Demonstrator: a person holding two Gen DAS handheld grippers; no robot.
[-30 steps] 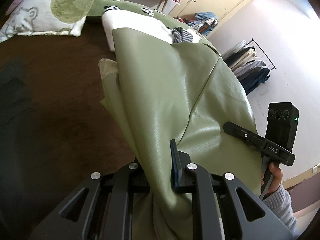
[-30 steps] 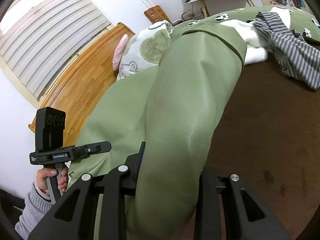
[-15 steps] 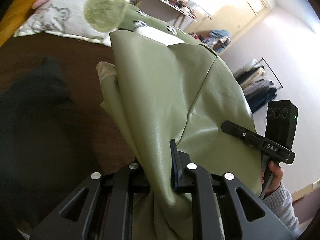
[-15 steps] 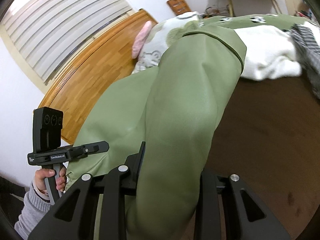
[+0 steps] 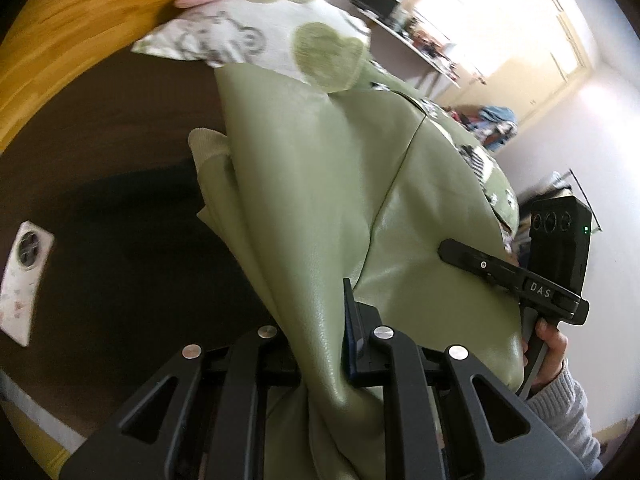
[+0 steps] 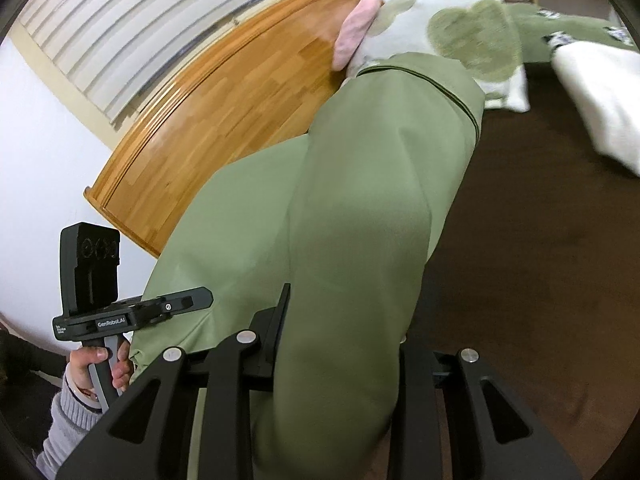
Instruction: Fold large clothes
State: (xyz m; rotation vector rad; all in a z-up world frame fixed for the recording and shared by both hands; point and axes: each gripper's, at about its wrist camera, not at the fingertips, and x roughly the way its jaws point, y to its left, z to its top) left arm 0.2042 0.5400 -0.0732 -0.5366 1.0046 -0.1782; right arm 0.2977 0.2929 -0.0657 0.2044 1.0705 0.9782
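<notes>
In the left wrist view the left hand-held gripper (image 5: 320,344) sits at the bottom centre of the frame, its jaws nearly closed and pinching a bunched fold of the green garment (image 5: 320,200), which rises from there through the middle of the frame above the brown bed (image 5: 100,152). At the right edge the right hand-held gripper (image 5: 452,250) points into the same cloth. In the right wrist view that gripper's jaws, bottom centre, clamp a thicker roll of the garment (image 6: 360,240), which fills the middle of the frame. A patterned pillow (image 6: 460,28) lies at upper right against the wooden headboard (image 6: 224,120). A white remote (image 5: 24,272) rests at left.
</notes>
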